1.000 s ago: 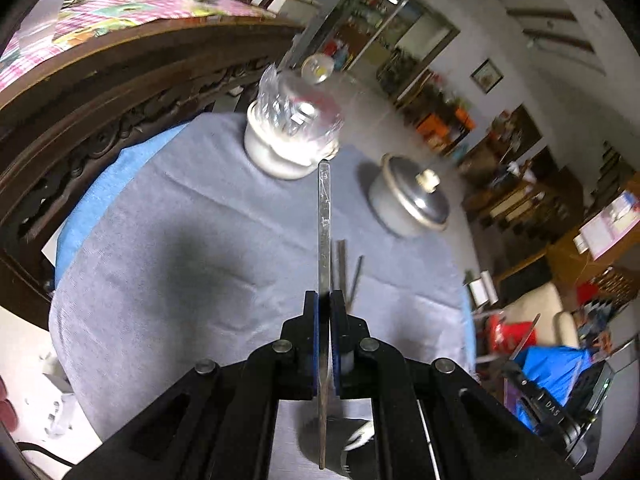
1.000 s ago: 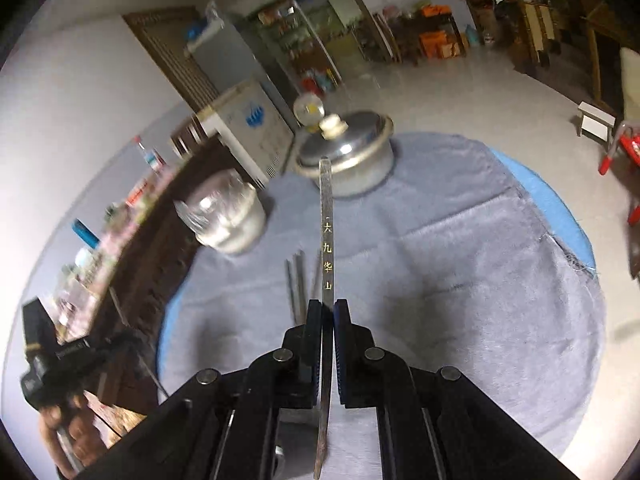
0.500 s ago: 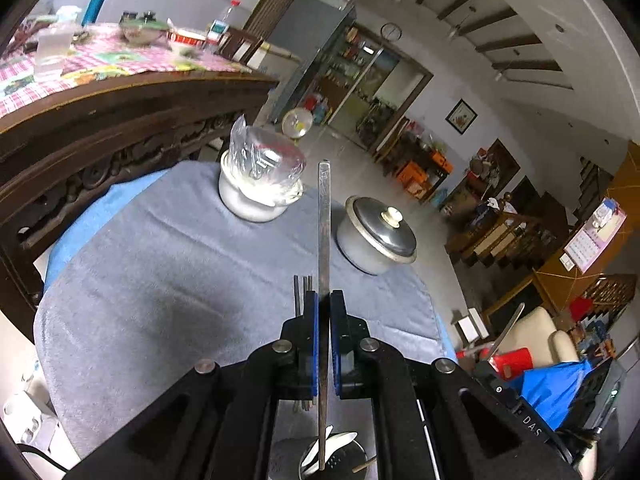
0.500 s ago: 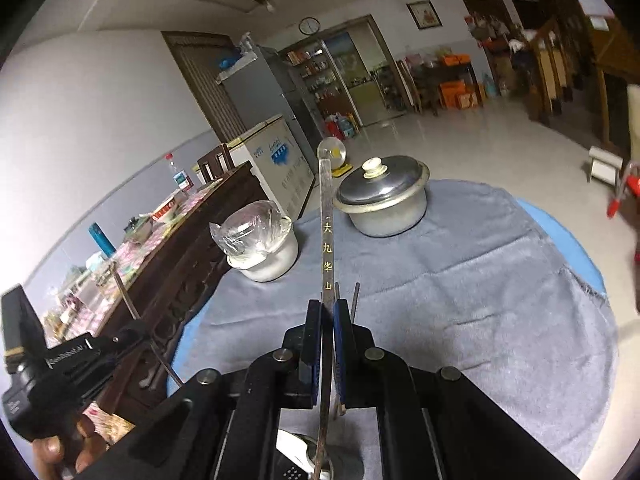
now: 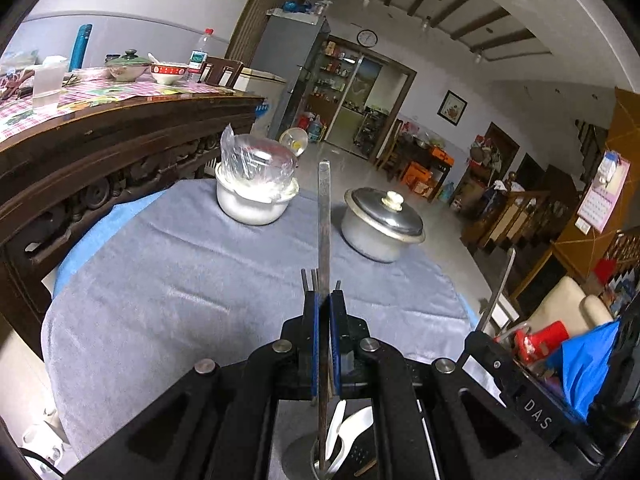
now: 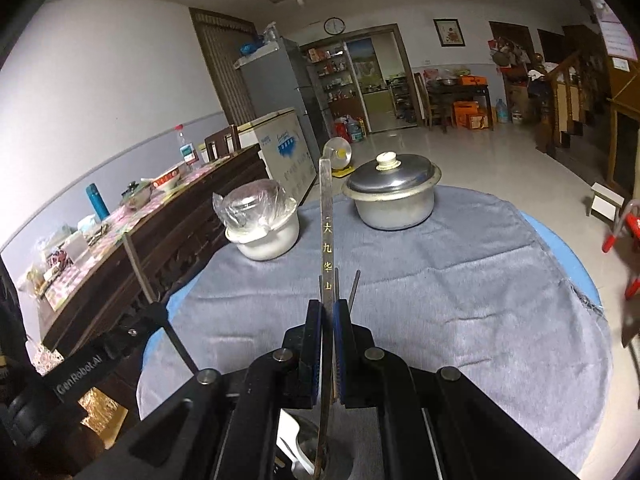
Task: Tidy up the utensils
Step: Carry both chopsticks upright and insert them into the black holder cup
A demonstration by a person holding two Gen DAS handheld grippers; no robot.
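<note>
- Gripping a flat metal utensil handle [image 5: 324,216], the left gripper [image 5: 325,300] had its blue pads closed on the strip, which ran straight ahead past the fingertips.
- The lower end of that handle reached down behind the jaws toward a round metal holder [image 5: 300,454] at the bottom of the left wrist view, where white plastic spoons [image 5: 348,428] also showed.
- The right gripper [image 6: 330,308] was likewise clamped on a second metal utensil handle [image 6: 327,216], this 1 marked with gold characters along its face.
- Its lower end dropped toward the holder, seen in the right wrist view just under the jaws.
- 2 or 3 thin dark sticks [image 5: 309,280] lay on the grey cloth [image 5: 160,280] just ahead of the fingertips; what they were I could not tell.
- The cloth covered a round table with a blue edge [image 6: 560,240].
- Farther back stood a white pot wrapped in plastic film [image 5: 256,184] and a lidded metal pot [image 5: 380,224], near each other but apart.
- A dark carved wooden sideboard [image 5: 100,152] stood beside the table.
</note>
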